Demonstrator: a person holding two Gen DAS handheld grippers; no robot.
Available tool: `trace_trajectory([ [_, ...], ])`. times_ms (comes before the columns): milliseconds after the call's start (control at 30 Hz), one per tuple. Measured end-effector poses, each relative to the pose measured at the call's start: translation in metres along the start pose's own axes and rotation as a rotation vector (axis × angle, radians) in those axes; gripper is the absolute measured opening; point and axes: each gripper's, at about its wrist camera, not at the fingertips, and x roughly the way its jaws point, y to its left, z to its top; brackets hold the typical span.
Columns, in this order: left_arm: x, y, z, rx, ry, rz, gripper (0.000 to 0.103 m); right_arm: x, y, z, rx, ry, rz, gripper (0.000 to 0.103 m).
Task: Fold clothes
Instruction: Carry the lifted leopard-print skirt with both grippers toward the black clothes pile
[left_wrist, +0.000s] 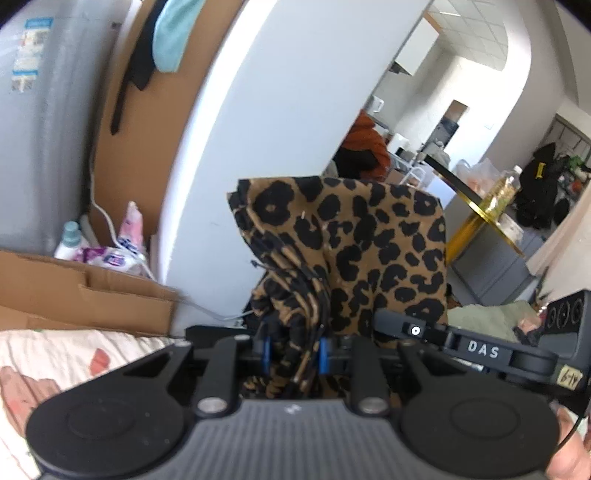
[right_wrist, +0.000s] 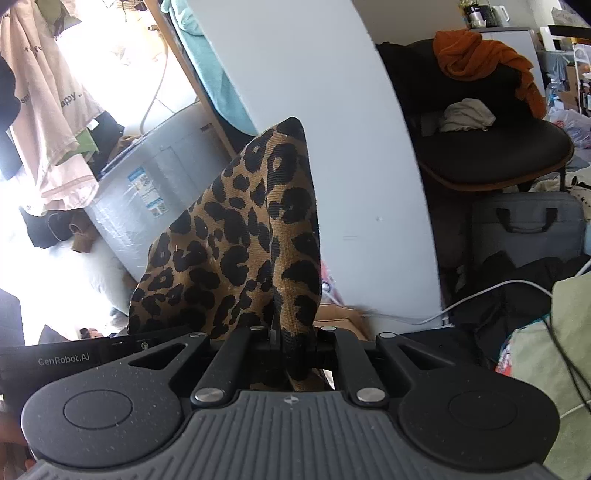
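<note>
Mid-fold by the look of it, both held up off the bed: left gripper (left_wrist: 293, 354) pinching a bunched edge of the leopard-print garment (left_wrist: 354, 251), right gripper (right_wrist: 284, 345) clamped on a corner, probably needing spreading flat next.

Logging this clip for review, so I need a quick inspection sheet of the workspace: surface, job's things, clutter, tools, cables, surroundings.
Surface: patterned bedsheet at lower left of the left view; garment lifted off it.
Job's things: leopard-print garment, bunched, held up by both tools.
Clutter: cardboard box, bottles, orange cloth on a black chair, grey bag.
Grippers: left tool shut on fabric; right tool shut on fabric.
Cables: white cable along the floor; another by the box.
Surroundings: white pillar, grey appliance, hanging clothes.
</note>
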Motion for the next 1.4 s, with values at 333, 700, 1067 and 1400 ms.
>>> trace_trajectory([
  [333,0.065,0.009,-0.033,0.008,0.061,-0.063,0.024,0.025,-0.057,-0.027,0.007,0.034,-0.057,0.005],
  [700,0.153,0.056,-0.079,-0.069,0.192,-0.103,0.024,0.086,-0.121,-0.075,0.046,0.110,-0.122,0.005],
  [1067,0.223,0.093,-0.120,-0.074,0.295,-0.109,0.024,0.146,-0.174,-0.127,0.121,0.205,-0.169,0.005],
  [1400,0.303,0.153,-0.143,-0.137,0.354,-0.079,0.024,0.236,-0.222,-0.168,0.163,0.270,-0.197,0.005],
])
